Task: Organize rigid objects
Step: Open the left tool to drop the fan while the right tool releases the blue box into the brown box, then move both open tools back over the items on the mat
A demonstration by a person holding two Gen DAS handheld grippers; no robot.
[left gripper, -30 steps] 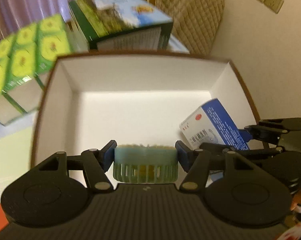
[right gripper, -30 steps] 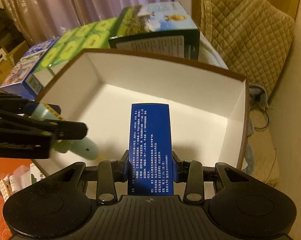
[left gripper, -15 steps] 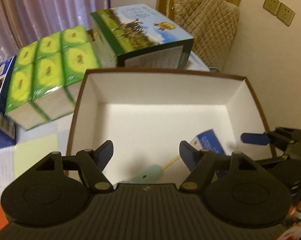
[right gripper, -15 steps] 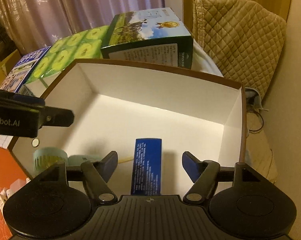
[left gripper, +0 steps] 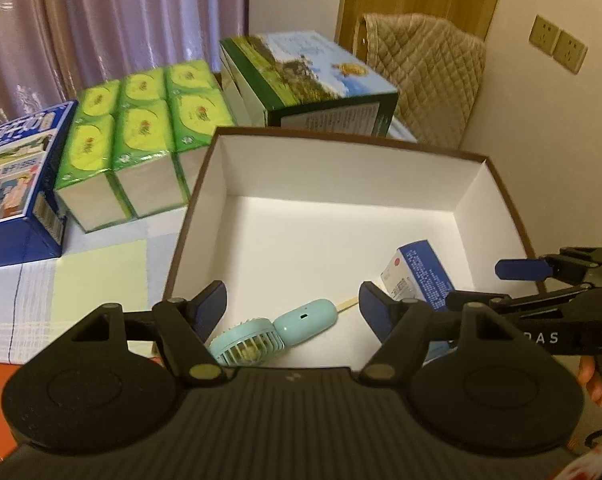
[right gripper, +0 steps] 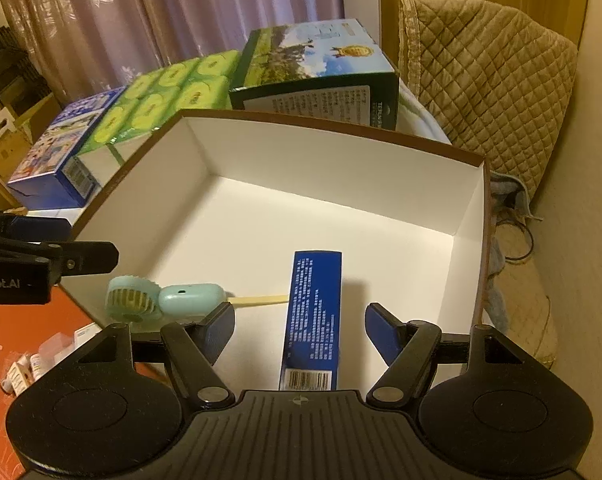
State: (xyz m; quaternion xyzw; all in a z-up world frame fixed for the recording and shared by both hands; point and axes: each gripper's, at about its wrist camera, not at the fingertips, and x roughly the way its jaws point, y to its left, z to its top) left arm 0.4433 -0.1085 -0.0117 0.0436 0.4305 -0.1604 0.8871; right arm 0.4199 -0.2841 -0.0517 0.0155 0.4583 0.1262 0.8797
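Inside the white-walled, brown-rimmed cardboard box (right gripper: 341, 152), the long blue carton (right gripper: 313, 316) lies lengthwise between the released right gripper (right gripper: 299, 332) jaws — untouched — nearer than the left gripper (left gripper: 293, 308), likewise empty.

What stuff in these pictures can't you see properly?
- Left wrist view: the near end of the blue box is hidden behind the right gripper.
- Right wrist view: the writing on the blue box is too small to read.
- Right wrist view: the bottom of the mint fan is hidden behind the gripper's fingers.
- Both views: the orange box is cut off by the picture edge.
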